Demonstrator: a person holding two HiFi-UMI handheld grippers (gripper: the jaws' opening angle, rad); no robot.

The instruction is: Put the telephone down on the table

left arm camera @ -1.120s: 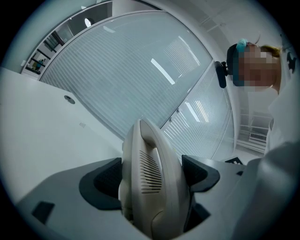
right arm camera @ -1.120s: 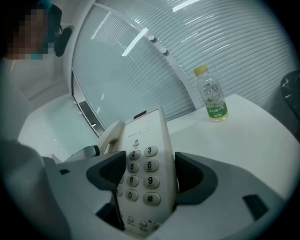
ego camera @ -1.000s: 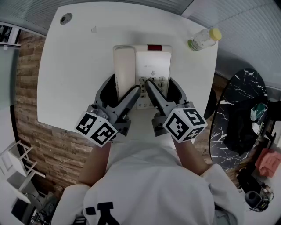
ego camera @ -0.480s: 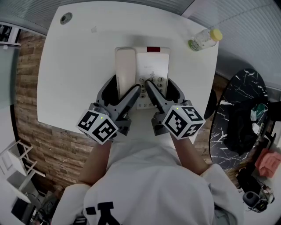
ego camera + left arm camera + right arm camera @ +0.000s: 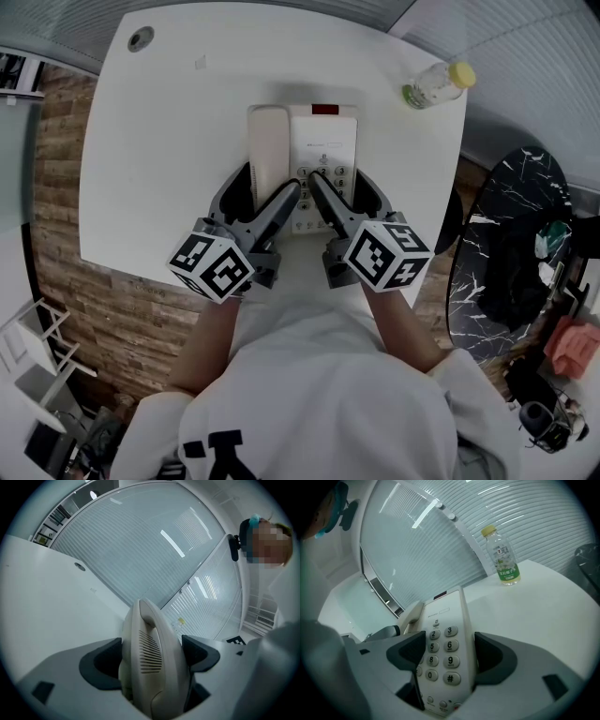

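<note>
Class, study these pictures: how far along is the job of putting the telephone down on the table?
Done: the telephone is over the white table. In hand: the left gripper is shut on its handset side, the right gripper on its keypad side. Left: make sure it rests on the table, which cannot be told here, then open both grippers and withdraw.
</note>
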